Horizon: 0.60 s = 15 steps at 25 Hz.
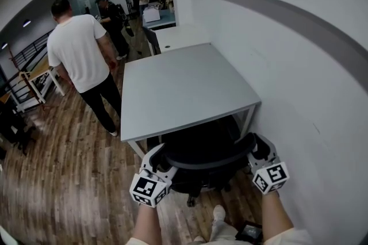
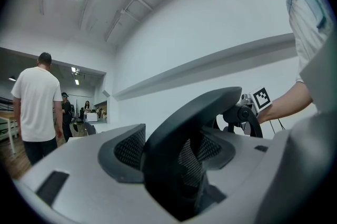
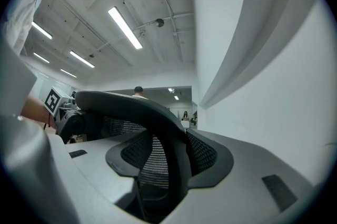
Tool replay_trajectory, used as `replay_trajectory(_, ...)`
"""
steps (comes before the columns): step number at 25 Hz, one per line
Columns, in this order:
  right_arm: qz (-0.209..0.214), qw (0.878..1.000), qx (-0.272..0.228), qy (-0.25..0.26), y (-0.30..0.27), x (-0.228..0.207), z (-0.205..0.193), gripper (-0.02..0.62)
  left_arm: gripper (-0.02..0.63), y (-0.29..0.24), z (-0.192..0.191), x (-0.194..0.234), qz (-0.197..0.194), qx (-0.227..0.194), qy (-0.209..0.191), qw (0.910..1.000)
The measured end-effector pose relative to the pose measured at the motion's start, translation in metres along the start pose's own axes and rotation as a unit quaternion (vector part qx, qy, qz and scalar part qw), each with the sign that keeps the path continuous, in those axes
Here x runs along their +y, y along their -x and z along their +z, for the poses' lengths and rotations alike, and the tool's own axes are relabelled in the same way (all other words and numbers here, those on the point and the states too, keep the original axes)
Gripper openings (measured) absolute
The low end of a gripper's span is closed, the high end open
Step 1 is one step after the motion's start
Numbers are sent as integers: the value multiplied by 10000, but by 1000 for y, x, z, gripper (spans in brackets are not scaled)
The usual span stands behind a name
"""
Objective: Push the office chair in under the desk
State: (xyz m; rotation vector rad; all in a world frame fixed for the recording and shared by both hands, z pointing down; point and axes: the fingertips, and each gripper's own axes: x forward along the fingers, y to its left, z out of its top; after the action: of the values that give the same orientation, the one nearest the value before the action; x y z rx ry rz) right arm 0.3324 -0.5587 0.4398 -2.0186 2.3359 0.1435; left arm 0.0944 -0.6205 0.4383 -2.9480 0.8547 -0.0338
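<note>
- My left claw [image 1: 161, 157] and right claw [image 1: 256, 149] are each clenched on the chair [image 1: 201, 164] back's rim, one at each end.
- The seat sits partly under the desk [image 1: 184, 88]; the back is outside.
- An uneven push could swing it into the desk leg [image 1: 250, 117] or the wall [image 1: 310, 94], and the curved rim might slip from my pads.
- No readable writing, only square markers.

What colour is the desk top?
Light grey; the desk top shows best in the head view.
</note>
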Motion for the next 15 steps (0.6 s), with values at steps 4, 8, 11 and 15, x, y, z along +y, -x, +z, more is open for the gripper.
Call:
replay_trajectory(4,122,9999,45,65,-20,-5,-1,212,262,-10,-3,12,19,37,-29,10000)
replay_trajectory(8,183,9998,55,22,-38,-13,-4,212,261,-22,-5,24,78,47,-34,10000)
replay_trajectory(11,236,9997,88,68,-50,-14,-4,212,261,-28,-4,32,77,67,-6,9999)
replay_trajectory(15,314,9995,84,65,-66,-19,-5,212,261,-37,-5,43,103,62,3,9999)
